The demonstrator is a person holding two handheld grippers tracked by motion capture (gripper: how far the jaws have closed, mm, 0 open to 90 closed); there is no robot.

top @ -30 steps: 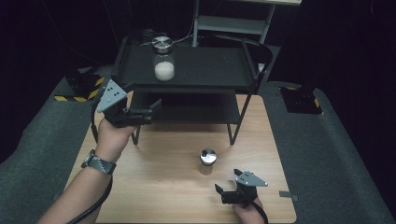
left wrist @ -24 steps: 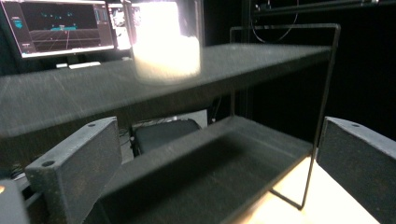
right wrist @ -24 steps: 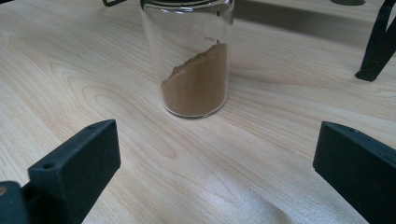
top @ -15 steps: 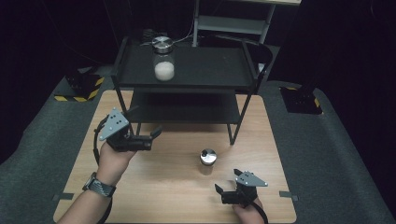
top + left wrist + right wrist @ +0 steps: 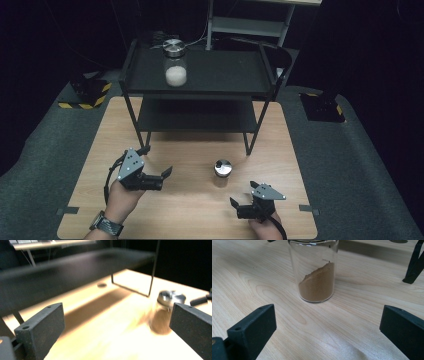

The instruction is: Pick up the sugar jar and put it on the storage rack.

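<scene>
Small glass jar (image 5: 222,173) with a metal lid, standing upright on the counter (image 5: 190,210) just in front of the rack's (image 5: 200,80) right front leg. It holds a slope of brown powder in its lower part (image 5: 317,285). Judged light, rigid, smooth-walled and breakable; the glass is likely slippery between hard pads, so the sensible hold is across the straight wall at mid-height, below the lid, with moderate squeeze and the jar kept upright.

Right claw (image 5: 243,206) lies low on the counter, near the jar and on the person's side of it, jaws wide apart and empty, aimed at the jar. Left claw (image 5: 162,176) hovers to the left of the jar, jaws likewise apart and empty; its own view is blurred, with the jar (image 5: 166,315) just inside the right jaw.

Compared with a second ago, the left claw has come down from beside the rack's upper shelf toward the jar. The right claw and the jar are unmoved. A second jar (image 5: 175,62), with white contents, rests on the rack's top shelf.
</scene>
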